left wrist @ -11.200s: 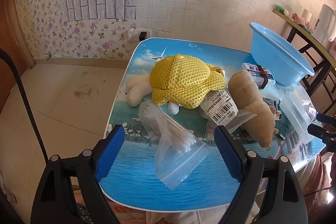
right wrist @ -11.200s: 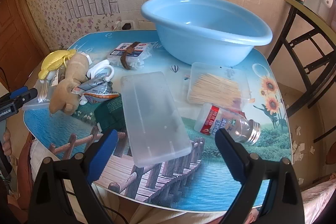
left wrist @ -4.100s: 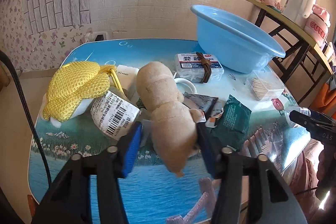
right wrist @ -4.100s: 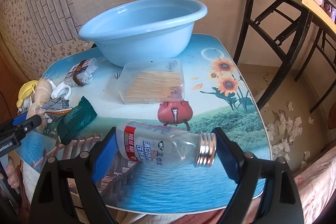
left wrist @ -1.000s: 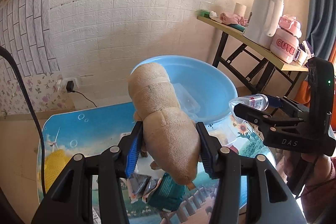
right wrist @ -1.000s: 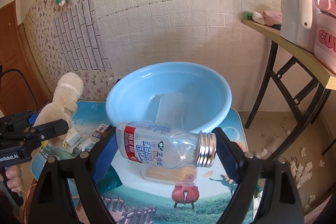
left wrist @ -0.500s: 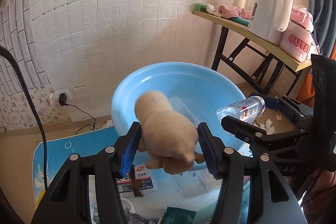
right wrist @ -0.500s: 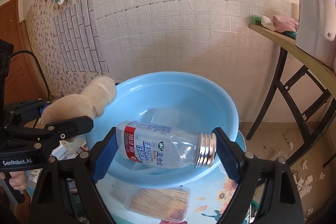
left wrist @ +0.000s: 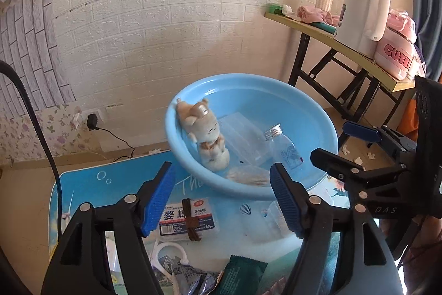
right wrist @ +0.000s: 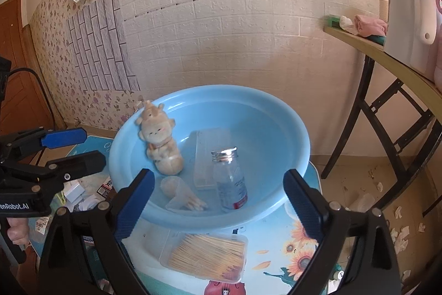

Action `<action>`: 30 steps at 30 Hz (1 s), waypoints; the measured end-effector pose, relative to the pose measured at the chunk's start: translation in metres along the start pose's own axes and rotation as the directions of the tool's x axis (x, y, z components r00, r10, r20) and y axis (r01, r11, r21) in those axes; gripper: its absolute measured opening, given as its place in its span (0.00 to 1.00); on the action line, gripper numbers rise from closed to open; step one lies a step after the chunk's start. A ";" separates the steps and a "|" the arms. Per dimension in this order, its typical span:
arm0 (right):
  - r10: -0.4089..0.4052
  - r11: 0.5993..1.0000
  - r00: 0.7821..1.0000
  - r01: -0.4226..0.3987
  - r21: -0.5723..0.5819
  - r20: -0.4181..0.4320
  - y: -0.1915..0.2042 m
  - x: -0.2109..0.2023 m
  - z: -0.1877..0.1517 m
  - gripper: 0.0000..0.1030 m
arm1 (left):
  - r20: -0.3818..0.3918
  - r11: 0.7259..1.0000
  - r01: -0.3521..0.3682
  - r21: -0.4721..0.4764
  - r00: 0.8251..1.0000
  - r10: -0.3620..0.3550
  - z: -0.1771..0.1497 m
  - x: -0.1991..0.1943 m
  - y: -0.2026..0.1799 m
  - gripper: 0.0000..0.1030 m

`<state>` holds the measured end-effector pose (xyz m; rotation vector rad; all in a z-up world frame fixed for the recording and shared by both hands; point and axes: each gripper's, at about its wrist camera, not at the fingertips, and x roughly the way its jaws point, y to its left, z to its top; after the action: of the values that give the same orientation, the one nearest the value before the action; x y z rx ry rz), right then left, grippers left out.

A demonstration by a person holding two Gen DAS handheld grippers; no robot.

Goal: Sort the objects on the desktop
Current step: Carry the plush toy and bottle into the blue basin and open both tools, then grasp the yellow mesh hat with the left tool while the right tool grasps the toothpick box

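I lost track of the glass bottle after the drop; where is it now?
The bottle lies inside the blue basin, cap pointing toward the wall, right of the plush toy and beside the clear box.

I saw the basin (right wrist: 292,134) at the table's (left wrist: 83,184) back; in it, the toy (right wrist: 161,148) lay left of the bottle (right wrist: 230,181), the toothpick box (right wrist: 207,256) on the table before it.

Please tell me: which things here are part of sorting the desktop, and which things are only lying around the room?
Part of the job:
- blue basin
- plush toy
- bottle
- toothpick box
- green packet

Only lying around:
- white kettle
- pink cloth
- wall charger
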<state>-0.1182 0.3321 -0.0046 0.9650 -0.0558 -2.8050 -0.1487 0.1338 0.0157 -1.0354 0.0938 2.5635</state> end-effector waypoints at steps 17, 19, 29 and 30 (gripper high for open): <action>-0.033 0.998 0.985 0.043 0.053 -0.171 0.010 0.009 -0.056 0.93 | -0.113 0.964 -0.222 -0.145 0.972 0.207 -0.084 -0.049 0.097 0.84; -0.017 0.997 0.982 0.031 0.067 -0.188 0.013 0.015 -0.059 0.95 | -0.135 0.958 -0.235 -0.165 0.967 0.214 -0.096 -0.052 0.107 0.84; -0.061 0.997 0.967 0.072 0.036 -0.248 0.029 0.035 -0.070 1.00 | -0.169 0.939 -0.259 -0.225 0.960 0.225 -0.129 -0.061 0.139 0.84; -0.064 0.997 0.965 0.075 0.034 -0.254 0.029 0.036 -0.070 1.00 | -0.165 0.937 -0.261 -0.231 0.960 0.227 -0.128 -0.061 0.141 0.84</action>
<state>-0.0988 0.2990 -0.0790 1.3515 -0.0509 -2.7270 -0.0757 -0.0421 -0.0465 -1.3711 -0.0742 2.7778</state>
